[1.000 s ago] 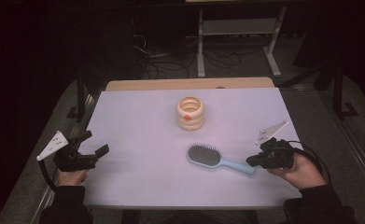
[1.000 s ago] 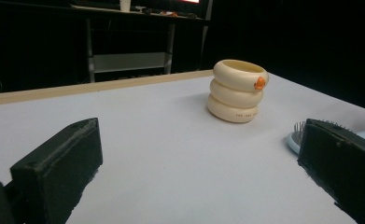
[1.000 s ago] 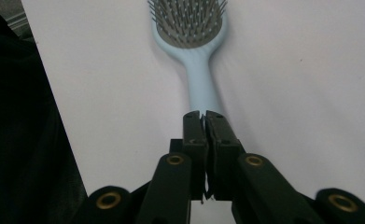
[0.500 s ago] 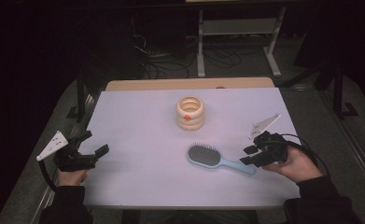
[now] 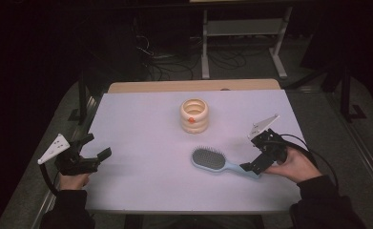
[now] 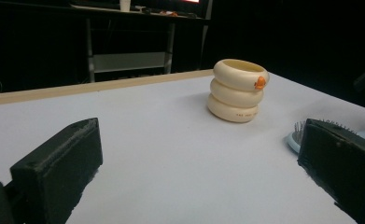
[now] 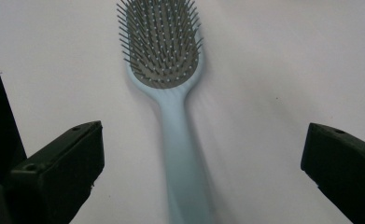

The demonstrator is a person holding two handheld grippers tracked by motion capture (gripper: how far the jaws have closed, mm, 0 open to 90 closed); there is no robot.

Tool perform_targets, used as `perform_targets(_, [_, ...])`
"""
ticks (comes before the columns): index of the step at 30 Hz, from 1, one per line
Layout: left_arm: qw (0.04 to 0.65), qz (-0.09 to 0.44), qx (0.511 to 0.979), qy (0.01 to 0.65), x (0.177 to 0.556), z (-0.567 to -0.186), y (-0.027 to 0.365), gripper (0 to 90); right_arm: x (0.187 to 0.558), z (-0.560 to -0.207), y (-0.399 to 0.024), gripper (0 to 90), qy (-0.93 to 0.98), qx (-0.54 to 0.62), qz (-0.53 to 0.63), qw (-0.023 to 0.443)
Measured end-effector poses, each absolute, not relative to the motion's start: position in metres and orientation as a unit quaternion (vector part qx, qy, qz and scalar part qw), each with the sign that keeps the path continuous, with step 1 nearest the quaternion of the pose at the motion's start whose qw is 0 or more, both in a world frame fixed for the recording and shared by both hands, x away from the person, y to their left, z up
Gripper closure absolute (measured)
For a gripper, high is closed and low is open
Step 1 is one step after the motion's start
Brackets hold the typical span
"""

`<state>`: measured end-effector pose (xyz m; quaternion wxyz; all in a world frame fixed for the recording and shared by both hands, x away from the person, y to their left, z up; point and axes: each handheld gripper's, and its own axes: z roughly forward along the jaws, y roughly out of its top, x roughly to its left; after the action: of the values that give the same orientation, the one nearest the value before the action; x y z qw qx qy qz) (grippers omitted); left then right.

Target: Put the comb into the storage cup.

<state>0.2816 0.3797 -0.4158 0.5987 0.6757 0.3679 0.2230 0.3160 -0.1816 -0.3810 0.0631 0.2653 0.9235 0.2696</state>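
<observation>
My right gripper (image 5: 259,153) hangs spread wide over the handle of the pale blue hairbrush (image 7: 171,93), which lies bristles-up near the table's (image 5: 141,119) front right. Nothing is gripped yet, so I judge the pickup hasn't begun. My left gripper (image 5: 92,151) waits released by the left edge, facing the cream ringed cup (image 6: 236,90) mid-table.

the hairbrush (image 7: 168,93) handle blurs and runs off the bottom edge; small print on the ring stack (image 6: 236,91) is unreadable.
</observation>
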Motion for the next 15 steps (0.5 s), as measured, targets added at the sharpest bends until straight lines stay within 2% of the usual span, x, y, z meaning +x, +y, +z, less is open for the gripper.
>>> perform_targets(15, [0.599, 0.222, 0.676, 0.367, 0.282, -0.416, 0.379, 0.0, 0.325, -0.393, -0.171, 0.0, 0.934, 0.24, 0.26, 0.051])
